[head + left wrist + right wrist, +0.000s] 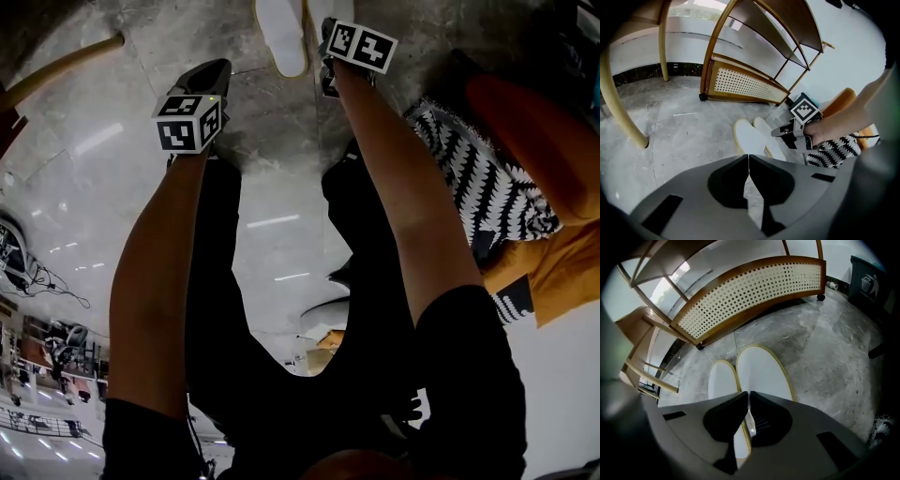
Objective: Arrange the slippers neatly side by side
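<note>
Two white slippers with yellow-edged soles lie side by side on the grey stone floor: the left slipper (723,380) (749,138) (281,36) and the right slipper (761,373) (765,131) (317,11). My right gripper (749,401) (328,56) stands over the right slipper's near end, shut on a thin white edge of it. My left gripper (748,161) (212,77) is shut with nothing between its jaws, above bare floor to the left of the pair. The right gripper (794,133) also shows in the left gripper view, just right of the slippers.
A curved wooden rack with a perforated cane panel (750,291) (740,84) stands behind the slippers. A wooden leg (628,117) is at the left and a dark bin (867,277) at the far right. Black-and-white patterned cloth (478,178) on an orange seat (544,131) lies to the right.
</note>
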### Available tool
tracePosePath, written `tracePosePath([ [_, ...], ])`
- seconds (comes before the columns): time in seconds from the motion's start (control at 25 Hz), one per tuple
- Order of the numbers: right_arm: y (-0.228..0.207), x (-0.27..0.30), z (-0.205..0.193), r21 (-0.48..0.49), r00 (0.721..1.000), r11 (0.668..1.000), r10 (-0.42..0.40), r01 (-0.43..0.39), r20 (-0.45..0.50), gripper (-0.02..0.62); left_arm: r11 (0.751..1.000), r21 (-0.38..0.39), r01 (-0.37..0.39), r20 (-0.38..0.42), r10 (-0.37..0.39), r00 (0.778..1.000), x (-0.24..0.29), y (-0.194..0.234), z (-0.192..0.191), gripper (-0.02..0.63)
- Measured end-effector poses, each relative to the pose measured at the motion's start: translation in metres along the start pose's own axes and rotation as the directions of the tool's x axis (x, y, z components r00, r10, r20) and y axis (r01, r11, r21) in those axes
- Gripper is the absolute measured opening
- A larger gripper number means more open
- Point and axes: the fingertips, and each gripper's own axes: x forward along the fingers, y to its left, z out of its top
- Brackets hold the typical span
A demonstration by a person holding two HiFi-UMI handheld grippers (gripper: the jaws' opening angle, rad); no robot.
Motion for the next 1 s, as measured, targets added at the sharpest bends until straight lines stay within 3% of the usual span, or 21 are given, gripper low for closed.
tracePosePath([
  [0.2,0.002,0.0,-0.005,0.016,1.0,1.0,0.0,0.0,-0.008,0.041,1.0,-0.007,-0.003,-0.009,0.003,1.0,-0.006,0.001,-0.006,0.018],
  [0.6,-0.002,-0.004,-0.002,-0.063,0.999,0.997,-0.043,0.041,-0.026,0.047,1.0,-0.009,-0.007,-0.016,0.007,1.0,-0.012,-0.001,-0.013,0.018],
  [0.68,-0.004,-0.009,-0.001,-0.073,0.997,0.995,-0.069,0.067,-0.028,0.088,1.0,-0.007,-0.007,-0.017,0.007,1.0,-0.016,-0.003,-0.013,0.018],
  [0.88,0.0,-0.049,0.0,-0.081,0.998,0.995,-0.066,0.065,-0.002,0.092,1.0,0.002,-0.013,-0.029,0.013,0.999,-0.038,-0.02,-0.007,0.018],
  [1.0,0.006,-0.095,0.017,-0.095,0.996,0.995,-0.019,0.027,0.084,0.051,0.999,0.032,-0.031,-0.02,0.032,0.999,-0.058,-0.037,0.013,0.018],
])
